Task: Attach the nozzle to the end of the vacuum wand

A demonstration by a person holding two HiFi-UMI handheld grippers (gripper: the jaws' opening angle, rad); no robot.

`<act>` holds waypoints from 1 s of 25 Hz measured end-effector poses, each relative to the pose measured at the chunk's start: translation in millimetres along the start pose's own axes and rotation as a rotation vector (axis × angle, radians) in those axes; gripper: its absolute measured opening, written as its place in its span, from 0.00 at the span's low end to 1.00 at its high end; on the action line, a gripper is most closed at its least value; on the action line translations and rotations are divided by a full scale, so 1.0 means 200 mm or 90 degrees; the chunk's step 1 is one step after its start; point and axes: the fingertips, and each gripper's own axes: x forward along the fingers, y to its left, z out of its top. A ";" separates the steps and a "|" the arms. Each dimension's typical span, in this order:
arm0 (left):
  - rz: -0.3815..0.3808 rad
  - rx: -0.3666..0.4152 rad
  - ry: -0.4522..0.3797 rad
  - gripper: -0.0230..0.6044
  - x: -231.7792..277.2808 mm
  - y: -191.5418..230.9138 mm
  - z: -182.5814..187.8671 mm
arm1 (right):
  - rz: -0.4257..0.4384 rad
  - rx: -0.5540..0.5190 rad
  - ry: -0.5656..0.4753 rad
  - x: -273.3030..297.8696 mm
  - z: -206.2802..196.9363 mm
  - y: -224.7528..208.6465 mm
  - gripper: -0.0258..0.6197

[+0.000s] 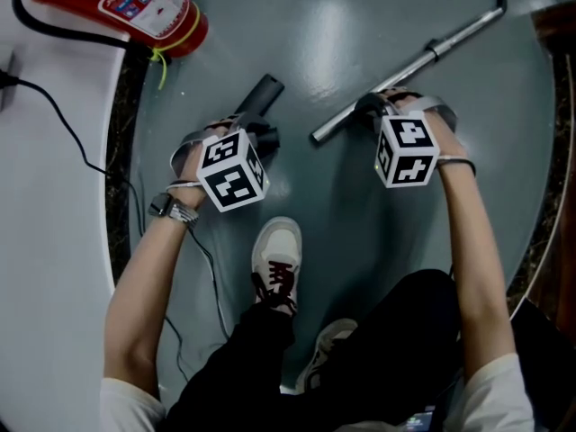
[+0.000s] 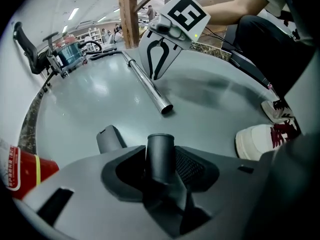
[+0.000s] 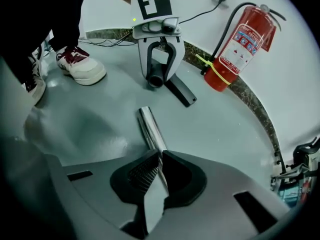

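The black nozzle (image 1: 262,92) lies on the grey-green floor (image 1: 342,196), its round tube (image 2: 160,151) standing between my left gripper's (image 2: 160,170) pads, which are shut on it. From the right gripper view the left gripper (image 3: 157,75) straddles the nozzle (image 3: 178,92). The shiny metal wand (image 1: 432,50) slants across the floor, its open end (image 2: 165,107) pointing toward the nozzle and a short way from it. My right gripper (image 3: 159,168) is shut on the wand (image 3: 150,124) close to that end. In the head view, the right gripper (image 1: 373,106) sits at the wand's lower part.
A red fire extinguisher (image 1: 126,3) lies at the top left by the white wall. A black cable (image 1: 63,120) runs along the dark stone border (image 1: 120,115). The person's white shoes (image 1: 277,259) stand between the arms. The vacuum body (image 2: 67,54) sits beyond the wand's far end.
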 end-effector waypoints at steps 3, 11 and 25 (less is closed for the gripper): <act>-0.002 0.004 0.002 0.32 0.01 -0.01 0.00 | 0.003 0.001 0.000 0.00 0.01 0.00 0.10; 0.001 0.005 0.004 0.32 0.02 -0.01 0.00 | 0.035 -0.017 0.017 0.01 0.00 0.02 0.25; 0.014 -0.005 0.045 0.33 0.04 0.00 -0.02 | 0.054 -0.136 0.078 0.13 -0.03 0.02 0.36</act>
